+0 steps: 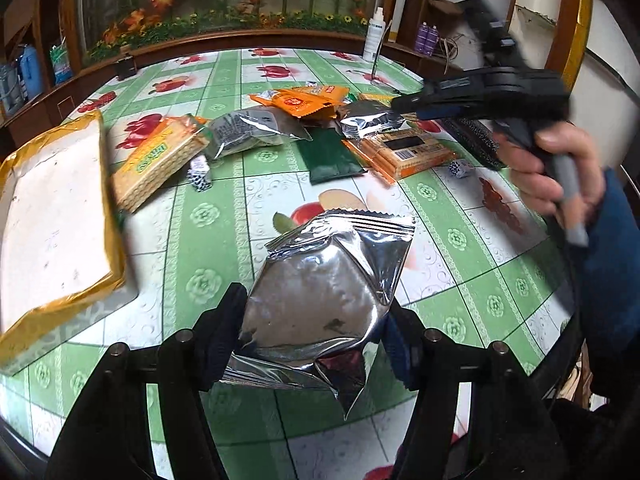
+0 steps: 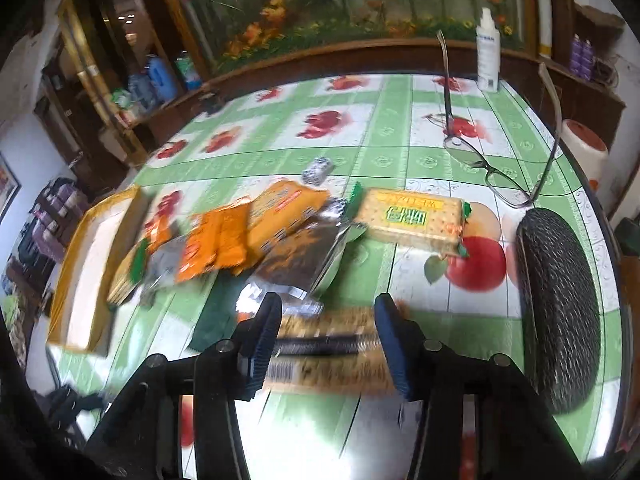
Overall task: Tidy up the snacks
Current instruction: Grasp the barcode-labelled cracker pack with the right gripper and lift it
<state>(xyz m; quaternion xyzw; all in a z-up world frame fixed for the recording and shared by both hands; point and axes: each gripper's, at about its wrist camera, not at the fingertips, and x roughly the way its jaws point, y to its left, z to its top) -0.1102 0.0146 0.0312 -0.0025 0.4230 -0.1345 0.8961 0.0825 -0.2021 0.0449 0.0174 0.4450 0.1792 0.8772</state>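
Foil pouch (image 1: pixel 320 292): silver, crinkled, held between the left gripper (image 1: pixel 316 340) pads, lifted off the table (image 1: pixel 200 216); top seal points away from cam.
L gripper: clamped on pouch, pads pressing both sides, tilted down toward table.
Cracker pack (image 2: pixel 328 352): orange/tan w/ dark stripe, blurred, lies crosswise between the right gripper (image 2: pixel 326 344) pads; both pads at its ends, looks gripped, but motion blur leaves contact unclear.
R gripper: about half wide, pointing down at table edge; in the L view seen from the side w/ a hand (image 1: pixel 556 168) round its handle, blue sleeve (image 1: pixel 612 248) behind.
Tray (image 1: pixel 52 224): yellow rim, white inside, left of pouch, near.
Pile (image 2: pixel 248 240): orange + foil packs, mid table, beyond both tools.
Glasses (image 2: pixel 492 168): far right, beside dark case (image 2: pixel 560 308).
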